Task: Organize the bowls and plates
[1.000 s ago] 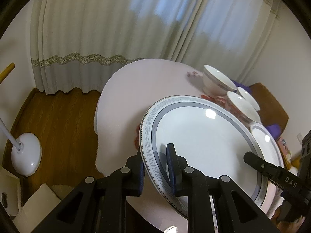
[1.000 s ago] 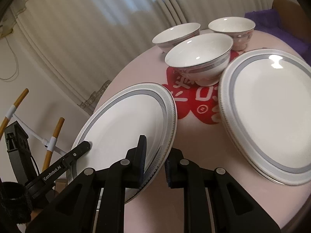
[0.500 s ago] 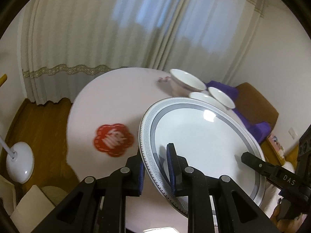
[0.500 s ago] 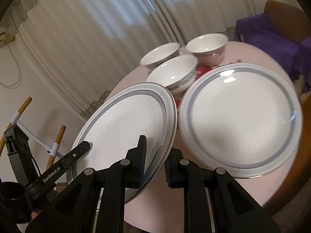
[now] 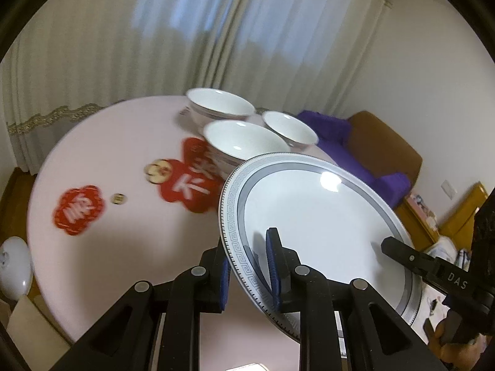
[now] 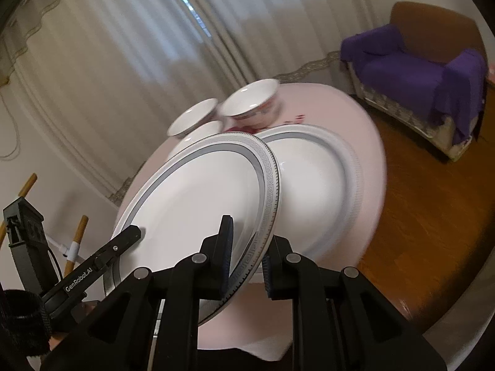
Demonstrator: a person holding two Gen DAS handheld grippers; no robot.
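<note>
Both grippers hold one white plate with a grey key-pattern rim (image 5: 312, 228), lifted above the round pink table (image 5: 92, 154). My left gripper (image 5: 249, 266) is shut on its left rim. My right gripper (image 6: 246, 262) is shut on its right rim (image 6: 201, 204). The left gripper's body (image 6: 92, 266) shows in the right wrist view, the right gripper's body (image 5: 433, 266) in the left wrist view. A second matching plate (image 6: 315, 191) lies on the table, partly under the held one. Three white bowls (image 5: 244, 142) stand behind; they also show in the right wrist view (image 6: 250, 102).
Red flower-shaped mats (image 5: 77, 210) and small gold items (image 5: 157, 170) lie on the table. A brown armchair with purple cloth (image 6: 427, 71) stands on the wooden floor (image 6: 433, 216). Curtains (image 5: 123, 46) hang behind. A white lamp base (image 5: 14, 266) stands left.
Both grippers carried the held plate to the right and up, over the edge of the second plate. The bowls now sit behind it. Both grips stayed the same.
</note>
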